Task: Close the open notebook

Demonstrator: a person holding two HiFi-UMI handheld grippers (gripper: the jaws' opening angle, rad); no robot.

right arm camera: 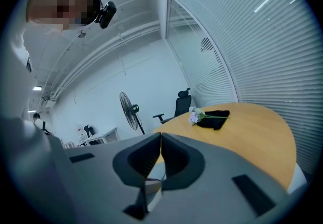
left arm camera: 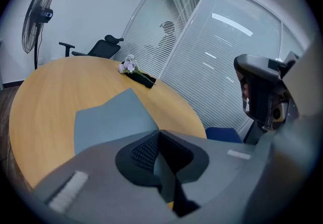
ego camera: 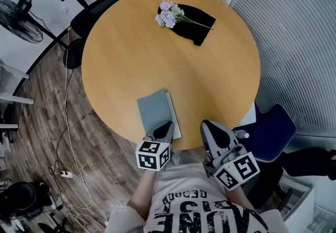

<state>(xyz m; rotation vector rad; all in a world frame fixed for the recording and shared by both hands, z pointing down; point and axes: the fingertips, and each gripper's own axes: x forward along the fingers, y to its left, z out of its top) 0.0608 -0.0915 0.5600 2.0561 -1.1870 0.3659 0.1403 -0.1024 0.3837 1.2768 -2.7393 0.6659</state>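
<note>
Currently we are holding the left gripper (ego camera: 166,126) over the near end of the grey notebook (ego camera: 155,107), its jaws pressed together with nothing between them; whether its tips are touching the cover we cannot tell. The notebook is lying cover up near our edge of the round wooden table (ego camera: 126,53), a white strip of pages showing along its right side. We are holding the right gripper (ego camera: 208,126) at the table's rim, jaws likewise together and empty. Pale flowers (ego camera: 169,15) are resting on a black cloth (ego camera: 198,23) at the far side.
</note>
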